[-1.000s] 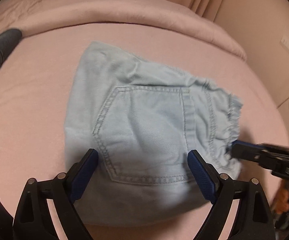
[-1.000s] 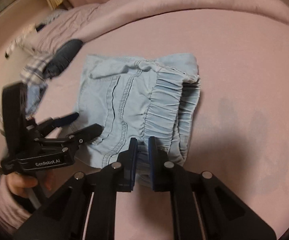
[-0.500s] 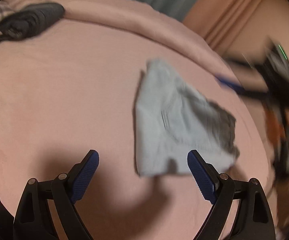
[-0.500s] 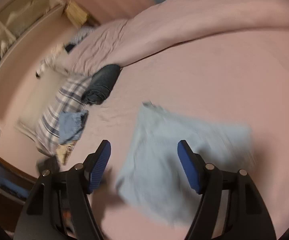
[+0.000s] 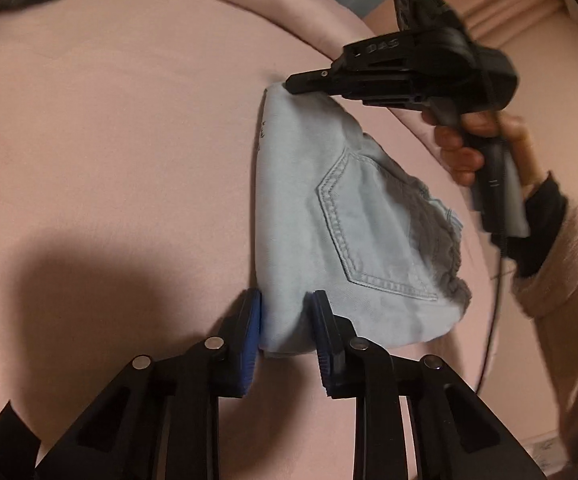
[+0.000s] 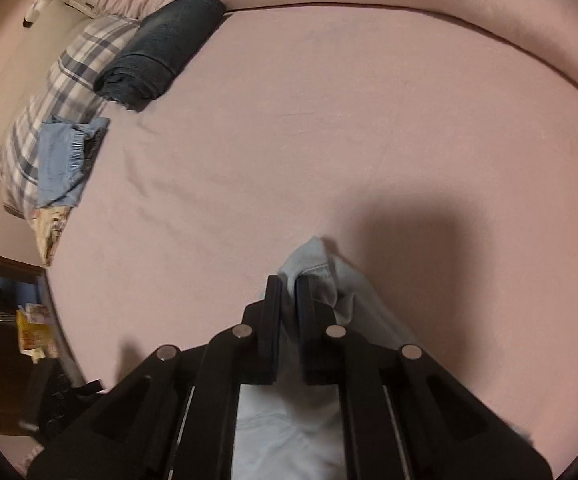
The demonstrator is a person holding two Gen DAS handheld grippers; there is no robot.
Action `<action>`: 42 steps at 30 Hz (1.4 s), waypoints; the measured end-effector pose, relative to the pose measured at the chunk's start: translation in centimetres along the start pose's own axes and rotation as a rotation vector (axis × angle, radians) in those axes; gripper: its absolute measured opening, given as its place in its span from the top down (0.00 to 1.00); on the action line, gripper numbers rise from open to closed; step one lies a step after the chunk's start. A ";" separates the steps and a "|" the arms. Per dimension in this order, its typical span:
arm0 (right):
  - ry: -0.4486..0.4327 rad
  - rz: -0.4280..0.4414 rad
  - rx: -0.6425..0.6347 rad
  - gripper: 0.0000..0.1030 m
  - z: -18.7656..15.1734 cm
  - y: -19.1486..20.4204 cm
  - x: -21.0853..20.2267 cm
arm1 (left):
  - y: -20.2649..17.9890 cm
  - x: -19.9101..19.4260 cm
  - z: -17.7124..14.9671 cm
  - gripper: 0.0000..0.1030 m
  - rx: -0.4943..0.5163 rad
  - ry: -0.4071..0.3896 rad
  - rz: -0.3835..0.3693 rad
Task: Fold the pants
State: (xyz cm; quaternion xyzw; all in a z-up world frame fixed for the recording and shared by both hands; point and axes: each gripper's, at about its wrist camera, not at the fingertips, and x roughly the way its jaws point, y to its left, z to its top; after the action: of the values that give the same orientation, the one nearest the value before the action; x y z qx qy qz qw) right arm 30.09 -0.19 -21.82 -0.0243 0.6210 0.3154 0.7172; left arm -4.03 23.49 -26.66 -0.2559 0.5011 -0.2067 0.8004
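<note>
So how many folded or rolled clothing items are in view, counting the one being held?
3: the light denim pants held by both hand-held grippers, a dark rolled garment far left on the bed, and a blue folded piece on the plaid pillow. More may be hidden.

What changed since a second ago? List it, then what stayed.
Both grippers regrasped the folded light-blue pants: the left gripper, earlier open, now pinches the near corner; the right gripper, briefly open, pinches the far corner. The pants seem lifted. The pink bedsheet and rolled dark garment stayed.
</note>
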 end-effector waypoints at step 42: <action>-0.507 -0.070 0.205 0.19 -25.8 -1.4 -10.4 | -4.5 -3.7 1.0 0.10 0.102 -0.146 0.277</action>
State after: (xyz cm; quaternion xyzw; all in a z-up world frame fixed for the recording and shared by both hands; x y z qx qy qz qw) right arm 7.88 -16.75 -18.76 0.1067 0.4492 0.2222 0.8588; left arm -4.99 22.38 -20.95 -0.1576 0.4610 -0.1007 0.8675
